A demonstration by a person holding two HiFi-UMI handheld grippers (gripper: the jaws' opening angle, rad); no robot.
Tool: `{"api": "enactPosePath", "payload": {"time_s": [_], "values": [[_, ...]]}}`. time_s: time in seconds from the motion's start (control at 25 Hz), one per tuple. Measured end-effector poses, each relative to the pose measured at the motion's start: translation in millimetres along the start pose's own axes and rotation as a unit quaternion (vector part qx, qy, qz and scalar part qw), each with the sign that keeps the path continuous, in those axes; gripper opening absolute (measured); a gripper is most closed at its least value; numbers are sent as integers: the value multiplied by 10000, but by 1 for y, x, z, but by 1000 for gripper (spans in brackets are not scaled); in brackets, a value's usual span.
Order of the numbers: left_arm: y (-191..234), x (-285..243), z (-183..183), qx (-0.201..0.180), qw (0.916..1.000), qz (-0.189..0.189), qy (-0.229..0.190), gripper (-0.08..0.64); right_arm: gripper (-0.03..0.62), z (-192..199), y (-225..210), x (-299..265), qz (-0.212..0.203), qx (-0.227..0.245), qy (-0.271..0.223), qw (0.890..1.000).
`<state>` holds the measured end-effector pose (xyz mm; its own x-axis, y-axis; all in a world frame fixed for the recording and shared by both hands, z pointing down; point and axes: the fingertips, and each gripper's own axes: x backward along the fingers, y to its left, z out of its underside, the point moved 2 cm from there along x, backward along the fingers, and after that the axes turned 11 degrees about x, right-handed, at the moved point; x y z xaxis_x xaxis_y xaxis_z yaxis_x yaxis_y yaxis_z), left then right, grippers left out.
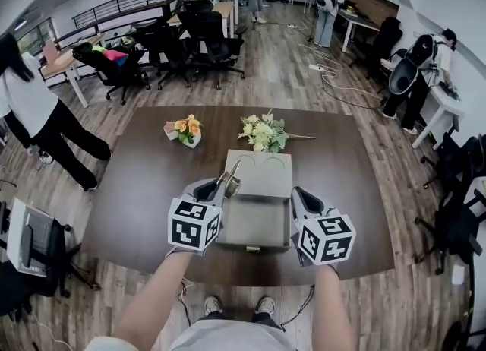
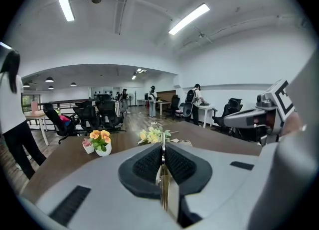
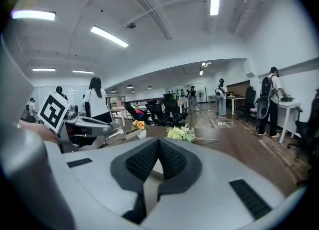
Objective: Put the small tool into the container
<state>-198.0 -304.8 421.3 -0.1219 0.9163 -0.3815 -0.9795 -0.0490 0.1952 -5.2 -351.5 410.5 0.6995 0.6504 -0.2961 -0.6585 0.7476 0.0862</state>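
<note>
Bright ceiling strip lights [image 2: 188,19] (slight glare); fisheye edges bend, corners perhaps vignetted.

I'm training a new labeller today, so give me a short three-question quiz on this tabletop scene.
1. True or false: the left gripper is clamped on a thin flat metal tool.
2. Which lies on the dark brown wooden table beyond the grey box-shaped container? A) a red mug B) a bunch of pale yellow flowers C) a laptop
3. Fill in: the small white pot holds orange and pink ____.
Key: 1 true; 2 B; 3 flowers.
</note>
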Motion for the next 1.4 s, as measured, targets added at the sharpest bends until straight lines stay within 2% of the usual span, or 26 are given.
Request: {"api": "enactPosePath", "payload": {"time_s": [0.36, 0.56, 0.84, 1.4], "values": [[-15, -28, 27, -216, 9957, 765, 480, 20, 2, 11, 2, 1, 162, -23, 162, 9997], [-30, -41, 52, -552, 9866, 1307, 806, 18, 2, 20, 3, 6, 283, -22, 244, 9993], [-44, -53, 81, -807, 9740, 1767, 1166, 19, 2, 32, 10, 13, 411, -69, 387, 9984], [-50, -72, 124, -1500, 9519, 2143, 1594, 21, 2, 53, 26, 22, 661, -224, 612, 9957]]}}
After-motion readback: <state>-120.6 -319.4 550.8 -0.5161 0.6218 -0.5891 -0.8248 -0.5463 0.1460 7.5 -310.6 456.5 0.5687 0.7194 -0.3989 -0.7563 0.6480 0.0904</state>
